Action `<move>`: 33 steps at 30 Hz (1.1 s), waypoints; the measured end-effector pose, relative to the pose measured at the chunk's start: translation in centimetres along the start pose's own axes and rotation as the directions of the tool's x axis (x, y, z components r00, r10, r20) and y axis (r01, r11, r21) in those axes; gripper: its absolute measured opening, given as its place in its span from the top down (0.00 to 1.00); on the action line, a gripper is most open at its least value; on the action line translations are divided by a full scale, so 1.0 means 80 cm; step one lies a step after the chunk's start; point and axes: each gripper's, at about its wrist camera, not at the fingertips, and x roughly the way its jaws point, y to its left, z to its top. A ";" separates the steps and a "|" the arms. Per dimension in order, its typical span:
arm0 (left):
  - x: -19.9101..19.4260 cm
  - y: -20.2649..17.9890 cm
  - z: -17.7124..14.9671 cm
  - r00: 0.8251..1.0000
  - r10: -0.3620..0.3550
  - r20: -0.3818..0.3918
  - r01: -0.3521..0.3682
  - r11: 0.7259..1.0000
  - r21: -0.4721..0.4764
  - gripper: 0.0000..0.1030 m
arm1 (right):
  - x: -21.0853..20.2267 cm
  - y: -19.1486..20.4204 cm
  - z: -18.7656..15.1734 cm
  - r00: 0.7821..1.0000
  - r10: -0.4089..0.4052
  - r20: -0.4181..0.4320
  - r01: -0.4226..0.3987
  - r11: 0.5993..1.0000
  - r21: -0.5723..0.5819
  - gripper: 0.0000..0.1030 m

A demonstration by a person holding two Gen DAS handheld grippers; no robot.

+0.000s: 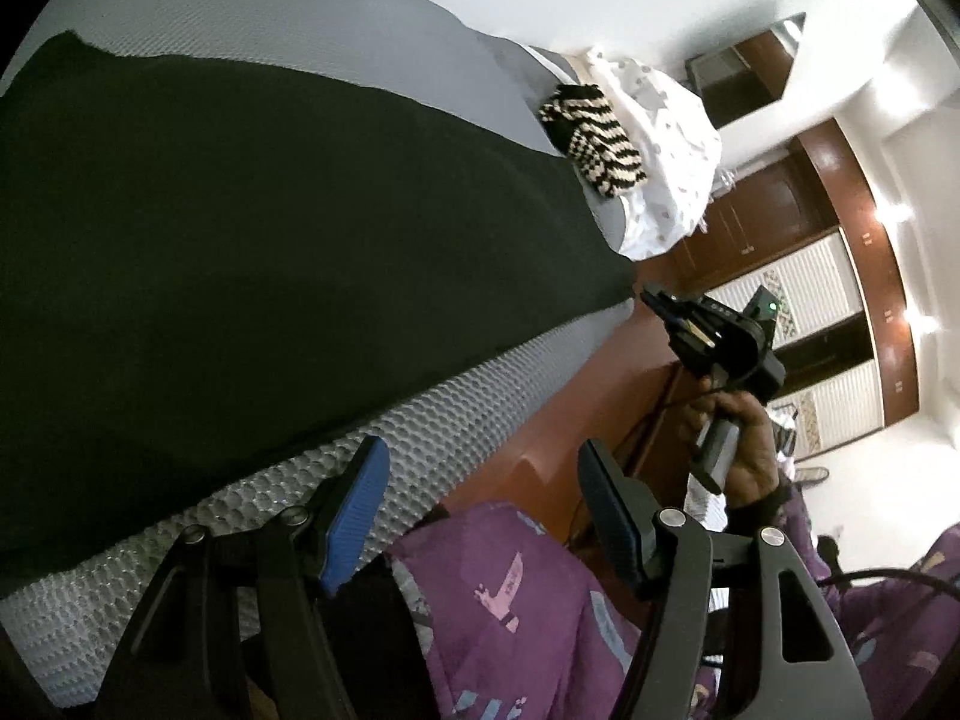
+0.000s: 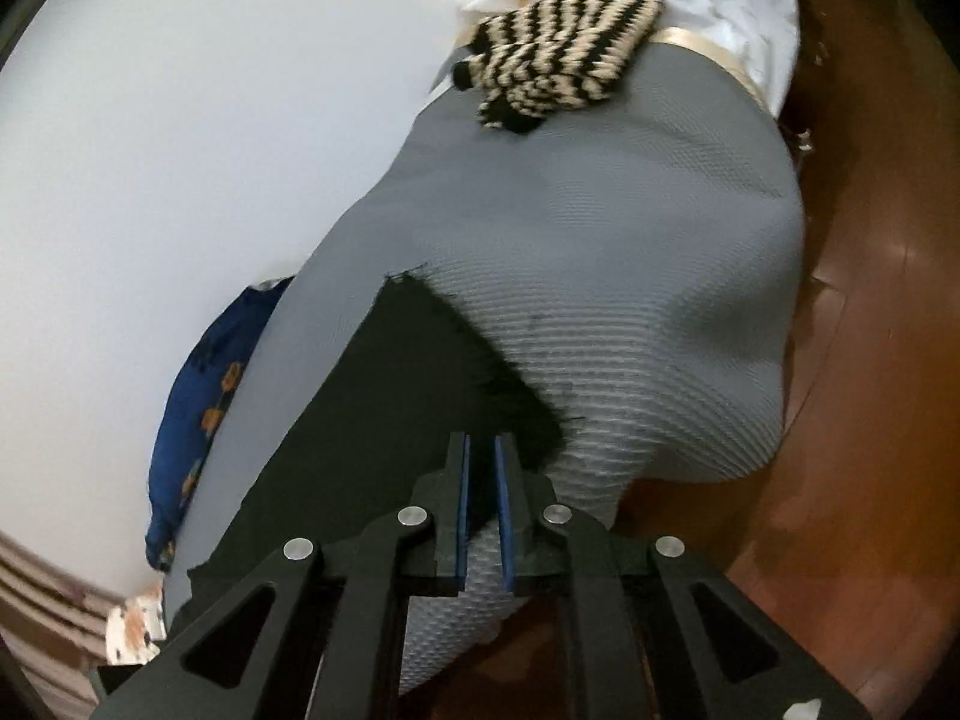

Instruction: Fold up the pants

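Starting at the left, I see the black pants (image 1: 270,252) lying flat across the grey textured mattress (image 1: 420,438), a broad dark slab that reaches almost to the near edge. They read as soft, limp, light cloth with a matte surface, so I judge they will drape and slide on themselves rather than hold a crease. My left gripper (image 1: 480,516) hangs off the near edge, its blue pads spread with nothing between them. Further right, my right gripper (image 2: 482,504) hovers at the frayed hem (image 2: 516,402) of a leg; its jaws are narrowly apart, with no cloth between them. I would take hold at that hem corner and at the near edge, pinching both layers. At the far right, a striped knit (image 2: 558,42) sits well apart.
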 end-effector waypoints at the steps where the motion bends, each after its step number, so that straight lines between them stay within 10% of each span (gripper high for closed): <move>1: -0.002 -0.002 0.000 1.000 -0.004 0.011 0.004 1.000 0.013 0.36 | -0.001 0.000 0.000 1.000 0.015 0.005 -0.015 1.000 -0.001 0.90; 7: -0.008 -0.009 -0.001 0.998 0.013 0.056 -0.015 0.999 0.034 0.36 | 0.021 0.055 -0.008 0.993 0.117 0.010 -0.112 0.970 -0.216 0.90; 14: -0.060 0.004 -0.023 0.983 0.050 0.179 -0.053 0.999 0.012 0.36 | 0.060 0.052 -0.016 0.991 -0.114 -0.065 0.088 0.946 -0.312 1.00; 19: -0.137 0.033 -0.054 0.928 0.173 0.330 -0.155 0.985 -0.079 0.36 | 0.033 0.092 -0.021 0.980 -0.189 0.056 0.196 0.899 -0.391 0.90; 24: -0.208 0.083 -0.097 0.839 0.347 0.420 -0.266 0.934 -0.241 0.36 | 0.015 0.181 -0.060 0.995 0.098 -0.018 -0.094 0.877 -0.472 0.90; 29: -0.257 0.143 -0.148 0.782 0.432 0.450 -0.221 0.866 -0.448 0.36 | 0.043 0.277 -0.144 0.881 0.298 -0.367 -0.458 0.729 -0.508 0.79; 33: -0.287 0.188 -0.179 0.769 0.412 0.490 -0.084 0.823 -0.561 0.36 | 0.058 0.358 -0.242 0.762 0.268 -0.590 -0.630 0.523 -0.575 0.79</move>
